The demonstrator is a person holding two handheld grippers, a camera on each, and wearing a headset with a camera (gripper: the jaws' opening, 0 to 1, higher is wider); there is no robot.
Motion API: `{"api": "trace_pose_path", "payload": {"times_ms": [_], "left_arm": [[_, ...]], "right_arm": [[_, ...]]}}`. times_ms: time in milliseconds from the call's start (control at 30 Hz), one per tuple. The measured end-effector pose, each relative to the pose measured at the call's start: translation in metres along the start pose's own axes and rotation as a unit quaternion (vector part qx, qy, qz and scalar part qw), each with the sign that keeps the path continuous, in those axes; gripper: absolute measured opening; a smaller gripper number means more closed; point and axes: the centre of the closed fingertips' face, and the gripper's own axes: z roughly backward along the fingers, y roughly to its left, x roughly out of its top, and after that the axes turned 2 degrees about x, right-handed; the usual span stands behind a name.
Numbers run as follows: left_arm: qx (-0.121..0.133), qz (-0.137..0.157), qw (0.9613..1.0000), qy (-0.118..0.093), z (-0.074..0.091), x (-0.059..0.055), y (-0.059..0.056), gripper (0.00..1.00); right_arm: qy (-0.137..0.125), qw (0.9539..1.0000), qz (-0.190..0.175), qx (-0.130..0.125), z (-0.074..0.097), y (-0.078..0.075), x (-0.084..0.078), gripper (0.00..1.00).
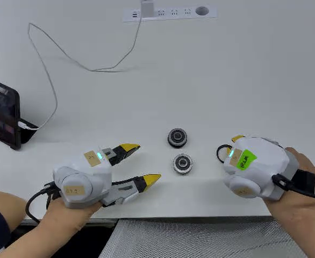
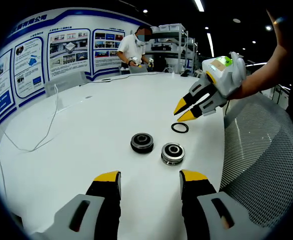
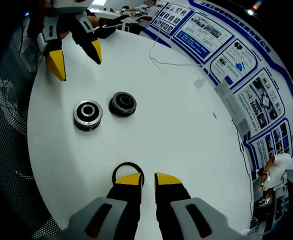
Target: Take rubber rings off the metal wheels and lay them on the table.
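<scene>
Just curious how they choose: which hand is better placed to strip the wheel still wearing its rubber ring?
Probably the left: the left gripper has wide-open fingers aimed at the ringed wheel. The right gripper holds its fingers nearly together beside the loose ring.

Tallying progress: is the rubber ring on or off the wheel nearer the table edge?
Off. The nearer wheel shows a bare silver rim, and a loose rubber ring lies flat on the table by the right gripper.

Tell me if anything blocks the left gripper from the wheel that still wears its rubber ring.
Nothing visible does. Bare table lies between the left gripper and the ringed wheel; the stripped wheel sits beside that path, apart.
</scene>
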Motion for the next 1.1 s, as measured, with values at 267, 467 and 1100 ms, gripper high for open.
{"api": "trace_pose_path", "payload": {"times_ms": [267, 467, 1100], "left_arm": [[0.003, 0.001, 1.0, 0.001, -0.001, 0.0, 0.003, 0.49], [0.004, -0.001, 1.0, 0.0, -0.002, 0.002, 0.004, 0.48], [0.001, -0.011, 0.9999, -0.011, -0.018, 0.022, 0.01, 0.45]], "right_arm": [[-0.02, 0.9994, -0.028, 0.003, 0.004, 0.002, 0.009, 0.14], [-0.039, 0.9975, -0.057, 0.011, 0.005, 0.006, 0.017, 0.14], [-0.092, 0.9784, -0.177, 0.054, -0.001, 0.014, 0.045, 0.16]]}}
